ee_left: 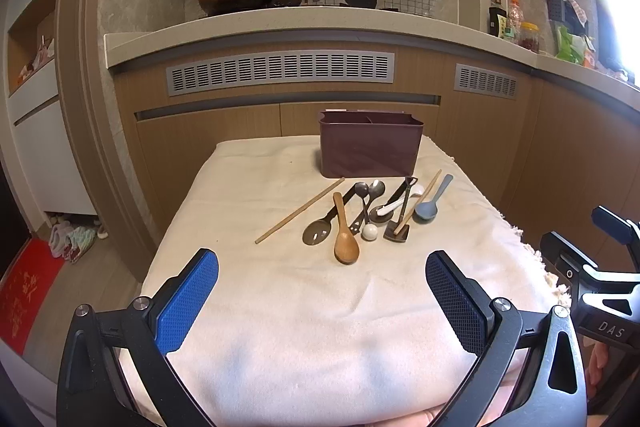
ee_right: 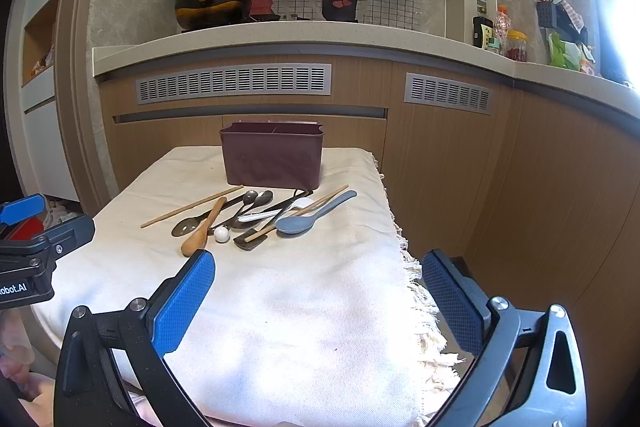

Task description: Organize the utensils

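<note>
The left gripper (ee_left: 322,297) (marked "DAS") and right gripper (ee_right: 318,299) both hover with jaws apart, empty, before scattered utensils and a maroon rectangular plastic caddy (ee_left: 370,147) on cream cloth (ee_left: 320,327).

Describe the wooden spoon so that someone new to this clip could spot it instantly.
On the cream cloth, a maroon caddy stands at the far end with utensils scattered in front. The wooden spoon lies nearest the grippers, bowl toward them: the only tan, broad-bowled piece, beside a small white ball.
</note>
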`<state>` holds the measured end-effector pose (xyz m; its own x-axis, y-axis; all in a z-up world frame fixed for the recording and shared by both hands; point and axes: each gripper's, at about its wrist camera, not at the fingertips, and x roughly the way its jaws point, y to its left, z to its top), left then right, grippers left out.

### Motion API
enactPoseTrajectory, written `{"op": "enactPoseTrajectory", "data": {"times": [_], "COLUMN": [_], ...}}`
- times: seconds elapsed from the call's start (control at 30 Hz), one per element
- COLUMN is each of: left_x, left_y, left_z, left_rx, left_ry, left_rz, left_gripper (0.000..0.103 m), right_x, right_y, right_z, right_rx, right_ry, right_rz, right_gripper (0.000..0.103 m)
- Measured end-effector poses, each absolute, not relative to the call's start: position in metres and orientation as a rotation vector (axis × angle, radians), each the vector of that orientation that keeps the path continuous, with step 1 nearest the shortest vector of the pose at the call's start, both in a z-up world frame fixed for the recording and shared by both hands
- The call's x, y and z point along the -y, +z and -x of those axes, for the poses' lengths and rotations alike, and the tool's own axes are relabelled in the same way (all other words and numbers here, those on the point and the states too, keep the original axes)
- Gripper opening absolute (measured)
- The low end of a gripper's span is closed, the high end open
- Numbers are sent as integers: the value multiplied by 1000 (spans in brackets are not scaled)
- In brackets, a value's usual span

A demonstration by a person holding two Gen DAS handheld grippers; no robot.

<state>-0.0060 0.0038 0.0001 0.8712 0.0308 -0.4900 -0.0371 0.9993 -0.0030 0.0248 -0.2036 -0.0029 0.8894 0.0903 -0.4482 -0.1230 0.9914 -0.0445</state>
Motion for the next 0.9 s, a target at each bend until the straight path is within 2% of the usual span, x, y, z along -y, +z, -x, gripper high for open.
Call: {"op": "enactPoseTrajectory", "data": {"times": [0.27,0.53,0.77,0.9], "left_x": [-8,-27,-40,-51], "left_y": [0,16,19,4], "left_z": [-2,-49,-106,-143], "left_rx": [-538,-495,-485,-548], "left_ry": [36,56,51,32], "left_rz": [23,42,-13,16], "left_gripper": [103,103,103,103], "right_x": [206,202,200,199], "right_y": [-2,15,12,-1], "right_z": [-31,-77,-144,-184], "right_rx": [-461,-400,-458,-537], "right_ry": [104,39,-20,2], "right_rz": [85,160,199,175], "right_gripper": [103,103,103,103]}}
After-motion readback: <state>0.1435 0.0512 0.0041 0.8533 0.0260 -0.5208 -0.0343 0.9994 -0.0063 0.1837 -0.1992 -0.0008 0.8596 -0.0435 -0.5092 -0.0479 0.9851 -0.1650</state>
